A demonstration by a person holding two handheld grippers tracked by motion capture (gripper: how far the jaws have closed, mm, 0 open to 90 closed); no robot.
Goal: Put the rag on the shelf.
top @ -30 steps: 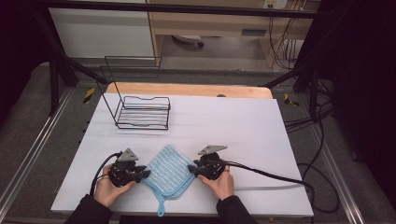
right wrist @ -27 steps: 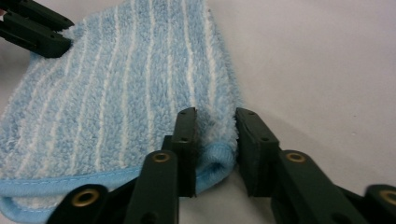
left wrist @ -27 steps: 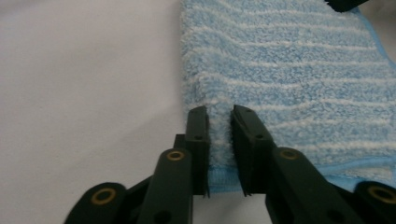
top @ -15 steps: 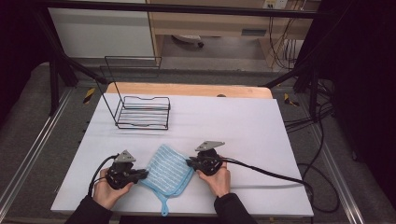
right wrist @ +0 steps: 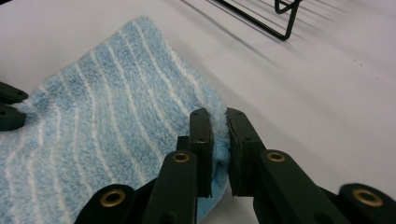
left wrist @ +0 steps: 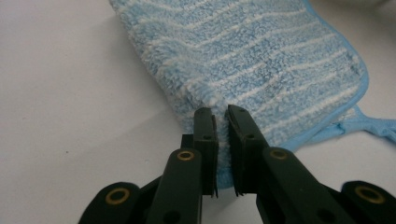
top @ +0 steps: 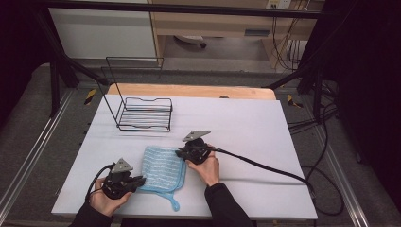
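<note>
High view: blue striped cloth [top: 163,169] lies flat on the white table [top: 246,123], near the front edge, w/ the wire rack [top: 142,113] well behind it. Its long axis runs from front-left to back-right, slightly tilted; a small hanging loop trails off the front edge toward the person. Left gripper [top: 137,181] sits at the cloth's front-left corner, right gripper [top: 180,153] at the back-right corner, so they hold opposite corners. In the left gripper view the jaws have just been closing and now stand nearly together, clamped on the folded cloth edge [left wrist: 224,105] w/ pile squeezed between. Right gripper view, same story: jaws pinched on the cloth corner [right wrist: 219,126], fabric bunched between the pads.
</note>
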